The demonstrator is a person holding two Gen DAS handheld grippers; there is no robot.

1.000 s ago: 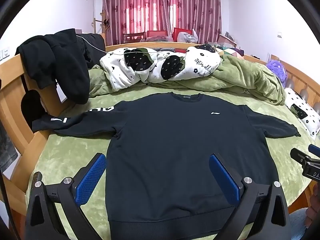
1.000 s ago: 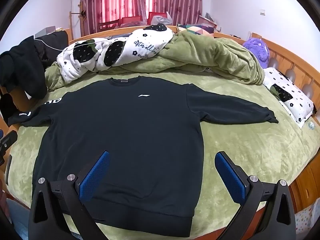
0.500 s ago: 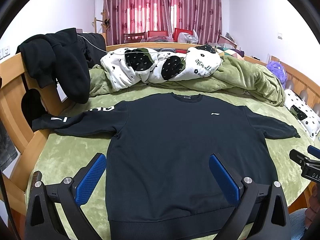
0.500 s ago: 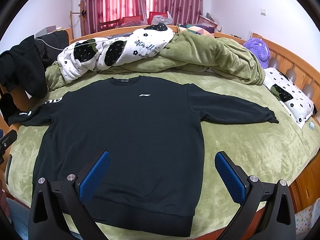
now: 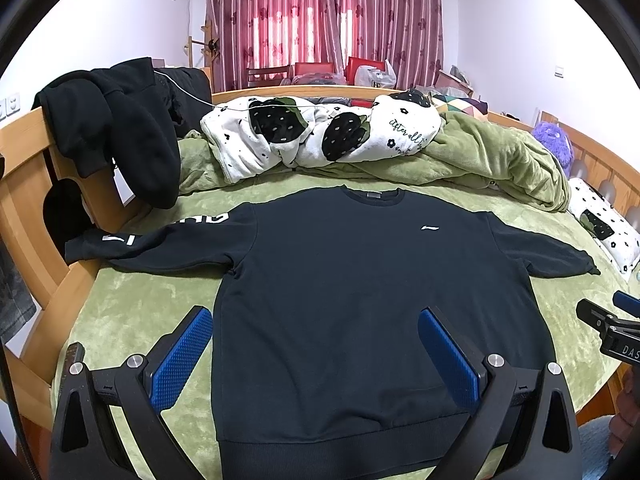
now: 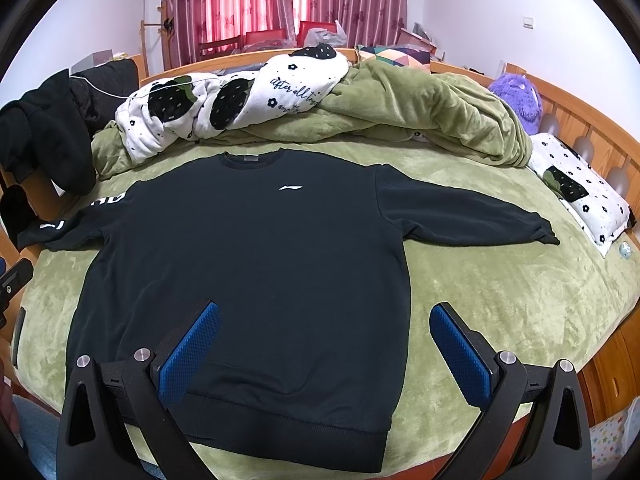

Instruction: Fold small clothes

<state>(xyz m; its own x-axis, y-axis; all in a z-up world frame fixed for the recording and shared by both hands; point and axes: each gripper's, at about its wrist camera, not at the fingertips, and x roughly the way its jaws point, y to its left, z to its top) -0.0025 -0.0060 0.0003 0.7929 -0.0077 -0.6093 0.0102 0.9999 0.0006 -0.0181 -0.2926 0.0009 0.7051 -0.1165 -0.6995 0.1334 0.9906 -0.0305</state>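
Observation:
A black sweatshirt [image 5: 360,280] lies flat, front up, on the green bed, sleeves spread to both sides; it also shows in the right wrist view [image 6: 248,248]. My left gripper [image 5: 316,320] is open and empty above the lower hem, over the left half of the body. My right gripper [image 6: 324,316] is open and empty above the hem's right corner. The left sleeve [image 5: 160,240] has white lettering and its cuff reaches the bed frame. The right sleeve [image 6: 460,216] lies flat towards a pillow. The right gripper's tip [image 5: 608,324] shows at the left view's right edge.
A rumpled green duvet [image 6: 420,108] and a white spotted blanket [image 6: 240,96] lie behind the sweatshirt. Black clothes [image 5: 116,132] hang over the wooden bed frame [image 5: 24,152] at left. A spotted pillow [image 6: 580,188] and a purple plush toy [image 6: 516,92] sit at right.

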